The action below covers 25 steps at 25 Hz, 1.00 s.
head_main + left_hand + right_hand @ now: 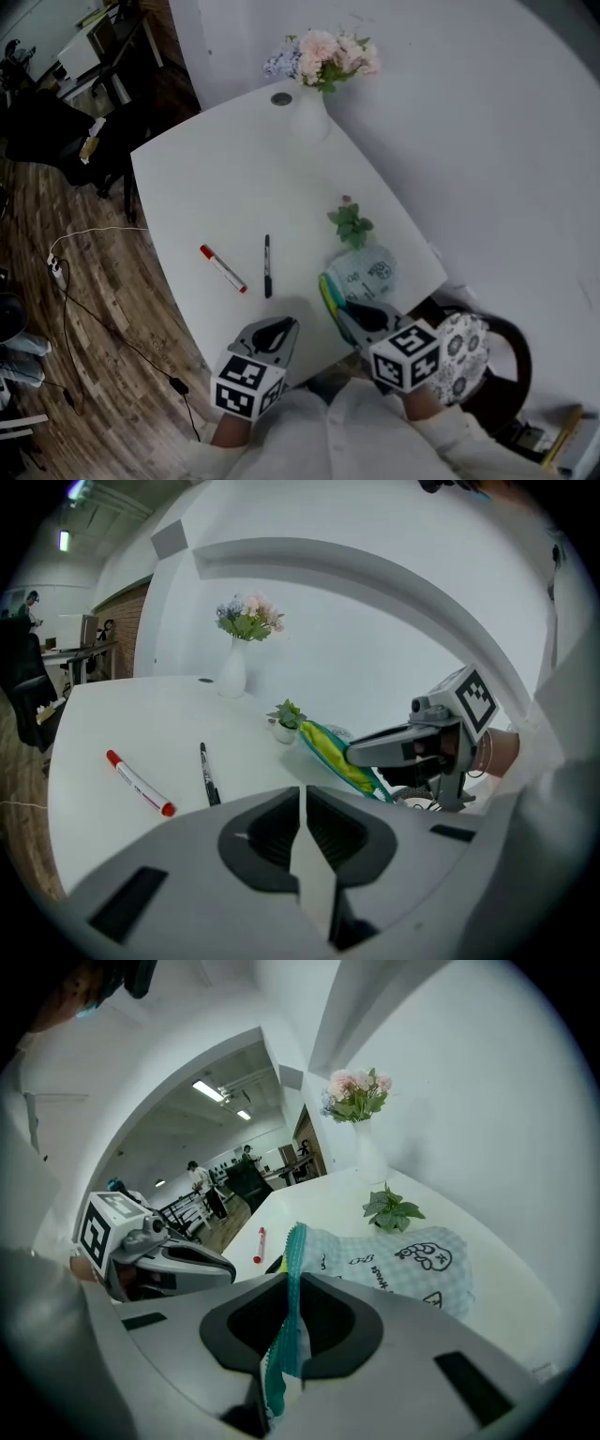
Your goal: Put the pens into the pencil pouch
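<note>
While one red marker (223,269) and one black pen (267,266) are lying near the worktop's (225,169) left edge, the right gripper (349,314) is pinching one pouch (367,274) by its rim; the left gripper (284,325) is sitting closed, empty.

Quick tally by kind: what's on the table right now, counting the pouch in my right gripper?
Pens: 2, red-capped marker and black pen
Pencil pouch: 1
Potted plant: 1
Vase of flowers: 1
Total: 5
</note>
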Available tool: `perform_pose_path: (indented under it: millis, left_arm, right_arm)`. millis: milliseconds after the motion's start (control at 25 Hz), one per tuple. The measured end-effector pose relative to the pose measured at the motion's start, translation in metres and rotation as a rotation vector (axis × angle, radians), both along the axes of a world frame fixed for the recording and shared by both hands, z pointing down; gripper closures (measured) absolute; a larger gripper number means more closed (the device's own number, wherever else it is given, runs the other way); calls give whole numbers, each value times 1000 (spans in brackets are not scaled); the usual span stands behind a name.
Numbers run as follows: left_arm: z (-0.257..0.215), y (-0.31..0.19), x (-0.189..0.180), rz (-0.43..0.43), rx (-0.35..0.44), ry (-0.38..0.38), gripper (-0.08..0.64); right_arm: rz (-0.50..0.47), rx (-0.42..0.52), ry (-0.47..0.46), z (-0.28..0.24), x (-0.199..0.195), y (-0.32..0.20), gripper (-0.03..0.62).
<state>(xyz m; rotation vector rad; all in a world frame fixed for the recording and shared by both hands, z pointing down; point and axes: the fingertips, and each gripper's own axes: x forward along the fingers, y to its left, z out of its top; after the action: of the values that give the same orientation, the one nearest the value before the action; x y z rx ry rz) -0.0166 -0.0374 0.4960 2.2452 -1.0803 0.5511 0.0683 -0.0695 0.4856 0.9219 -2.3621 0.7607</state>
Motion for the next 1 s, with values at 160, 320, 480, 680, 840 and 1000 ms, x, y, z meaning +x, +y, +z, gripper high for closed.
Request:
perform_pose_path:
  millis: [160, 320, 480, 680, 840, 1000]
  left_arm:
    - [-7, -5, -6, -16, 26, -17, 535]
    - [-13, -10, -10, -36, 44, -26, 535]
    - [-20, -15, -15, -53, 67, -39, 535]
    - [-26, -21, -22, -65, 82, -49, 535]
    - [-27, -23, -28, -75, 87, -53, 535]
    - [-28, -24, -33, -80, 92, -56, 535]
  right_arm:
    - [2, -14, -91, -17, -9, -1, 552]
    - [12, -9, -154, -34, -14, -7, 552]
    - [18, -13, -231, -49, -20, -11, 552]
    - [42, -69, -364, -64, -29, -15, 552]
    - [46, -137, -499, -79, -37, -17, 552]
    - [32, -189, -562, -81, -45, -14, 552]
